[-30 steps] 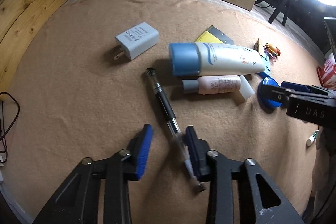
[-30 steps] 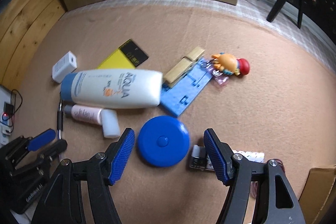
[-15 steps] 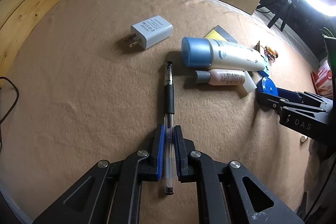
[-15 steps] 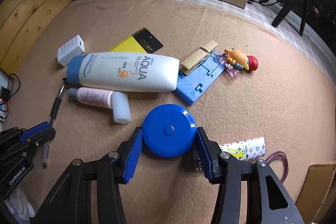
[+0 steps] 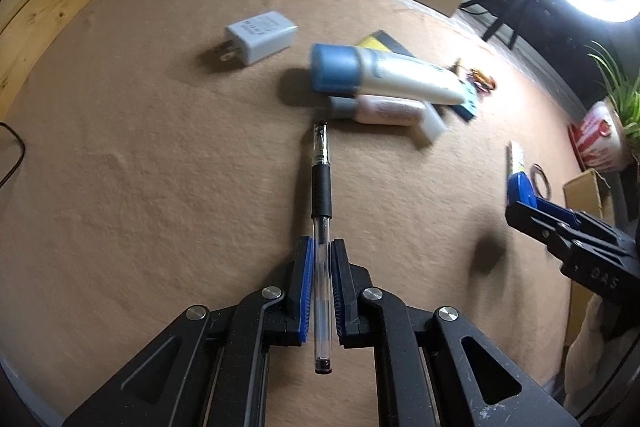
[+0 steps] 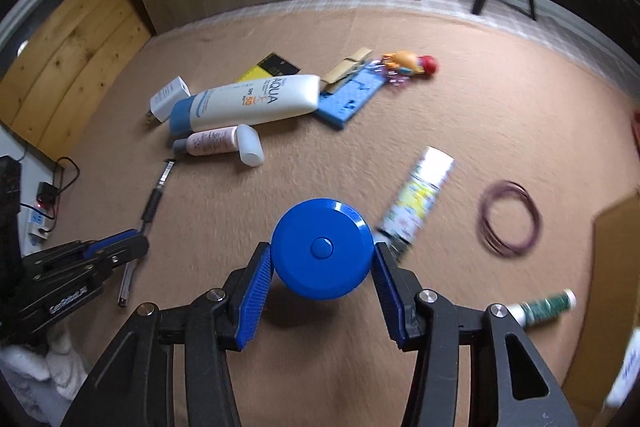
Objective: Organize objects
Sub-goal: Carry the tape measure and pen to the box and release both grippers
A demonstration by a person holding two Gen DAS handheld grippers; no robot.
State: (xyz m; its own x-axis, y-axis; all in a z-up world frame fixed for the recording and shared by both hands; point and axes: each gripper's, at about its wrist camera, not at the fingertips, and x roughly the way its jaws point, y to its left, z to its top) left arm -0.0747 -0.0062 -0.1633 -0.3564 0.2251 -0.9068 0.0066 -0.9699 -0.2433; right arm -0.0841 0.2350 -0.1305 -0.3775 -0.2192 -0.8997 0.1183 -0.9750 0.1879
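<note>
Blue-padded left gripper [image 5: 321, 281] pinching a clear pen [image 5: 321, 223] by its near end, jaws pressed tight on the barrel, black grip and tip pointing far toward a small pink bottle [image 5: 380, 109]. Lying just beyond that, a white sunscreen tube [image 5: 384, 75] with a blue cap, and a white charger [image 5: 260, 37] farther left on the tan felt mat [image 5: 140, 167]. Clamping a round blue tape measure [image 6: 322, 253] between spread jaws, the right gripper [image 6: 323, 283], casting a shadow on the mat below. Resting right of it, a patterned tube [image 6: 418, 201] and a loop of purple bands [image 6: 510, 219].
</note>
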